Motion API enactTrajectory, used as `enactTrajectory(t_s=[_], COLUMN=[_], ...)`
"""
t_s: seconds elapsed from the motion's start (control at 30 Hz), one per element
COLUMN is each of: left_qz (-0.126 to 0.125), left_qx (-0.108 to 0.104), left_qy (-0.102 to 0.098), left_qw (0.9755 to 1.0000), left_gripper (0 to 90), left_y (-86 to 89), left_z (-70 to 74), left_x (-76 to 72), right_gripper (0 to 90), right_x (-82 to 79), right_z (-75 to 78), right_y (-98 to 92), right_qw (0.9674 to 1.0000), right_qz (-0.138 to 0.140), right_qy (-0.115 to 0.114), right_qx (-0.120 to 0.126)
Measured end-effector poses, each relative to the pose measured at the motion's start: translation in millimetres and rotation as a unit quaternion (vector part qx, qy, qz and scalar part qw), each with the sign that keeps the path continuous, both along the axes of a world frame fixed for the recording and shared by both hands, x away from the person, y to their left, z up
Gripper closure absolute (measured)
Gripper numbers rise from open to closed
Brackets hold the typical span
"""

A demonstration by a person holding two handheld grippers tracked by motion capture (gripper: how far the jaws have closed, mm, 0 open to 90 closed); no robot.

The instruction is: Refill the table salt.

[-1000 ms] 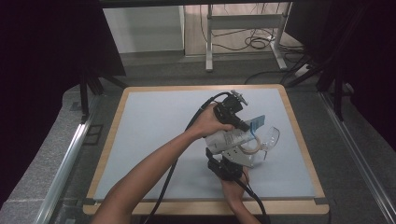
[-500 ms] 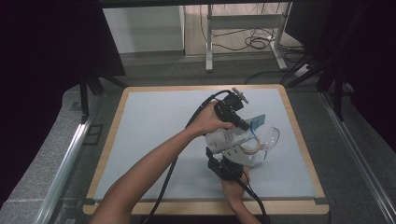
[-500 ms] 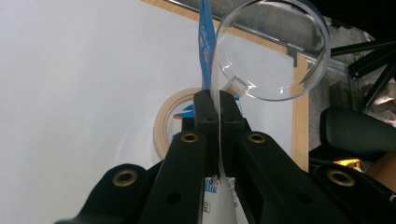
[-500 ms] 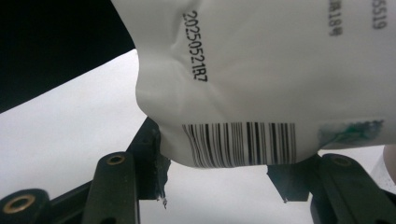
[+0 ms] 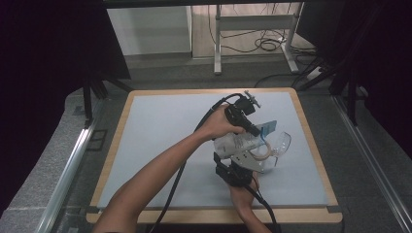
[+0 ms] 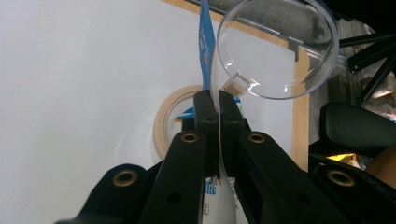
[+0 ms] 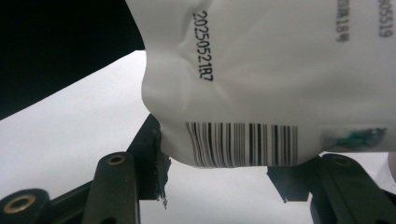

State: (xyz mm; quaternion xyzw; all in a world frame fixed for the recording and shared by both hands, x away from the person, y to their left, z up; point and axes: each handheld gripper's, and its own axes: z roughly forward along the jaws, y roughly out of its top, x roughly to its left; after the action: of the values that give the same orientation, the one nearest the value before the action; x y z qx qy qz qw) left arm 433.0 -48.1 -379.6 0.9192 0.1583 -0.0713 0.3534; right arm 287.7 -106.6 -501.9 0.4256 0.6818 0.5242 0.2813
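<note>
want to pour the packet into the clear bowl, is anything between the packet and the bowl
Nothing visible blocks it. The packet, shut in the left gripper at its blue top edge and in the right gripper at its barcode end, hangs right beside the clear bowl. A tape ring lies on the table below, not between them.

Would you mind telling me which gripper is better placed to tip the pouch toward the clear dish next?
Probably the left gripper: its jaws are shut on the pouch's thin top edge, right beside the clear dish. The right gripper grips the pouch's barcode end, farther back.
</note>
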Motion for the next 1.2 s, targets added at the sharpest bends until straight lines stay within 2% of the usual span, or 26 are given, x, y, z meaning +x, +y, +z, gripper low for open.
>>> enactTrajectory(t_s=[0.47, 1.2], left_qz=[0.001, -0.003], left_qx=[-0.005, 0.002], left_qy=[0.003, 0.008], left_qw=[1.0000, 1.0000], left_gripper=[90.0, 90.0], left_y=[-2.5, -6.3], left_z=[-1.8, -4.6], left_x=[-0.2, 0.7], right_gripper=[46.8, 46.9], right_x=[1.1, 0.3], right_z=[0.0, 0.2], right_y=[-1.9, -1.0], right_qw=[1.0000, 1.0000], right_qz=[0.001, -0.002], right_qy=[-0.003, -0.003], right_qx=[-0.004, 0.001])
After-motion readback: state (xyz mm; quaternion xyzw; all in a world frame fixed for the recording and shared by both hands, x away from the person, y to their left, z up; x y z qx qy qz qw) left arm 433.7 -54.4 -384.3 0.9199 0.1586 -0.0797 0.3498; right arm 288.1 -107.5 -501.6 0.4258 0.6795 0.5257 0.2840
